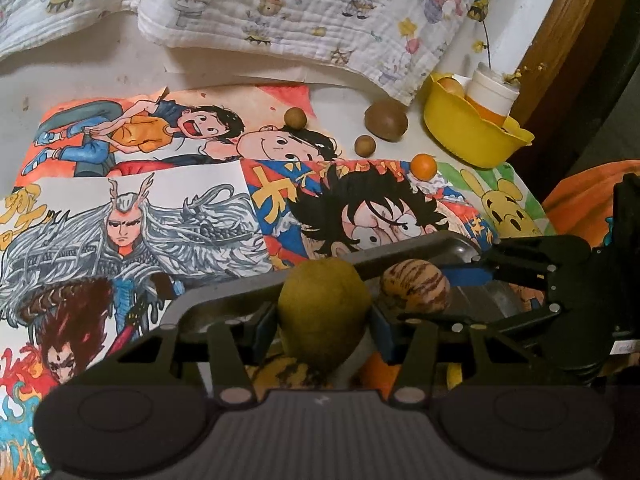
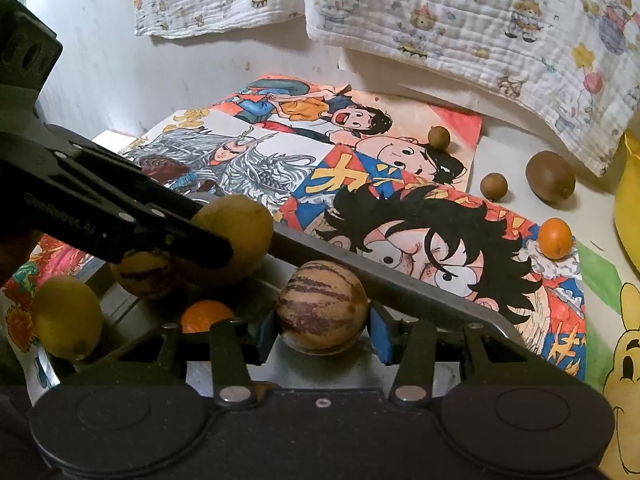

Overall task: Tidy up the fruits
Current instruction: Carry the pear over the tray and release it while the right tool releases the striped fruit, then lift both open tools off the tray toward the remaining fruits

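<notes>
While the left gripper pinches a yellow-green lemon over the metal tray, the right gripper squeezes a striped round fruit inside that tray. Another striped fruit, a yellow lemon and an orange sit in the tray too. Out on the cartoon drawings rests a small orange. A kiwi and two little brown balls lie near a yellow bowl.

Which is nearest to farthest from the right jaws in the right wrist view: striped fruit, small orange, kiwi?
1. Striped fruit: between the right gripper jaws, over the metal tray.
2. Small orange: right, on the drawings.
3. Kiwi: farther back right, near the cloth.
</notes>
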